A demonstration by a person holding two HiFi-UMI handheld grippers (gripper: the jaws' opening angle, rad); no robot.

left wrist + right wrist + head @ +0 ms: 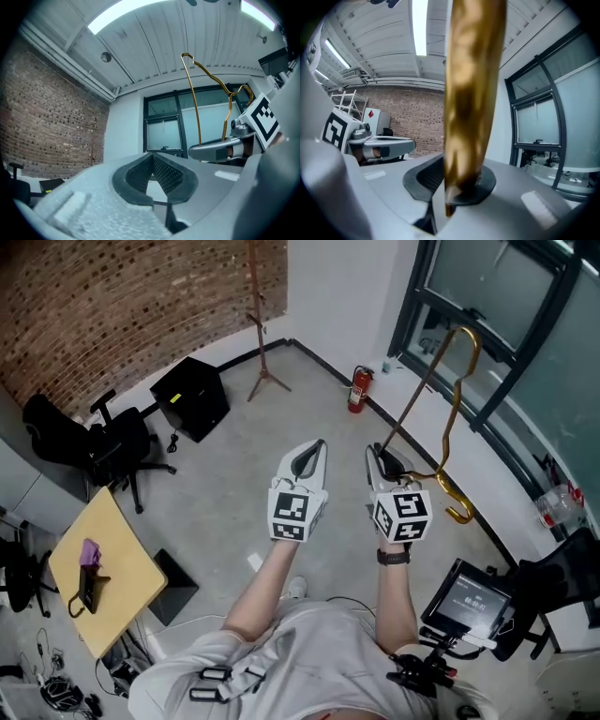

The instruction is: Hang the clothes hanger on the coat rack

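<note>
My right gripper (pixel 378 451) is shut on a golden wire clothes hanger (pixel 413 397), held up in front of me. The hanger's wire rises from the jaws toward the window and curls back down on the right. In the right gripper view the hanger (pixel 471 93) fills the middle, pinched between the pads of my right gripper (pixel 459 183). My left gripper (pixel 319 444) is beside it, apart from the hanger and shut on nothing; its tips (pixel 152 157) meet. The left gripper view shows the hanger (pixel 194 108) to the right. The coat rack (pixel 258 329) stands far ahead by the brick wall.
A red fire extinguisher (pixel 357 390) stands by the window wall. A black box (pixel 192 397) and a black office chair (pixel 103 442) are at the left. A yellow table (pixel 127 568) is near left, and a screen on a stand (pixel 464 601) near right.
</note>
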